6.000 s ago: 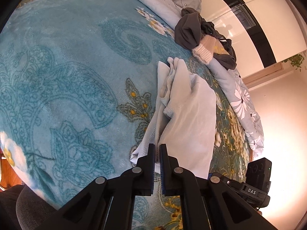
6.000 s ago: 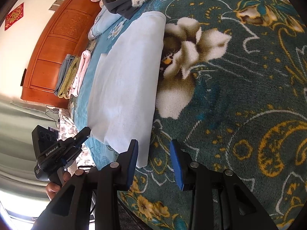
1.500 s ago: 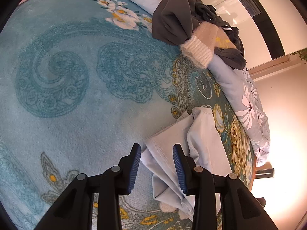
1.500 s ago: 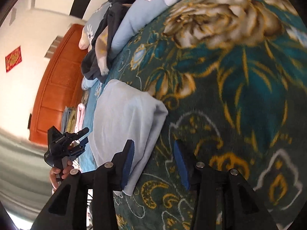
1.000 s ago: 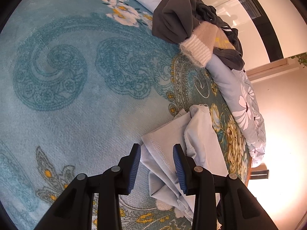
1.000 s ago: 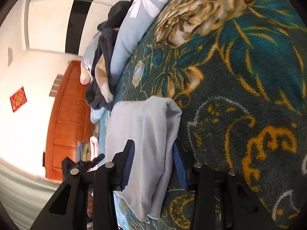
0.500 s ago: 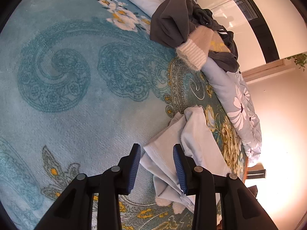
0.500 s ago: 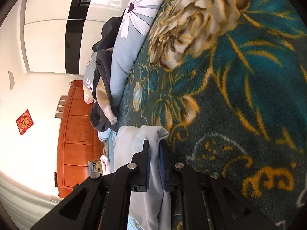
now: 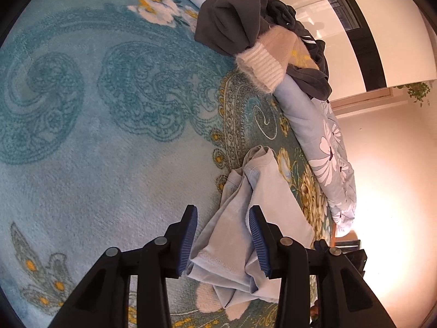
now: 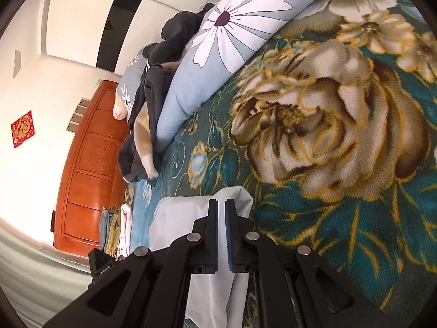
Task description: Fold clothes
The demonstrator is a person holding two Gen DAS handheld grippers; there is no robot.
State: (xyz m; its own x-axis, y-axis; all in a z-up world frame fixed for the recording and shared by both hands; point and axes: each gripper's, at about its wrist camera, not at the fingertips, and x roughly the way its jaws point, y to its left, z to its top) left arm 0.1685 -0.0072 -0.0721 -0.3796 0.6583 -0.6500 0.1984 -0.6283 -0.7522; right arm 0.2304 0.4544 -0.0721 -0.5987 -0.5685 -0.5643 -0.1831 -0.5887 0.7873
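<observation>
My right gripper is pinched tight on the pale blue cloth, which lies on the flowery blanket. Past the cloth, a blue flower quilt lies on the blanket with dark clothes piled on it. A wooden headboard stands beyond the cloth.
</observation>
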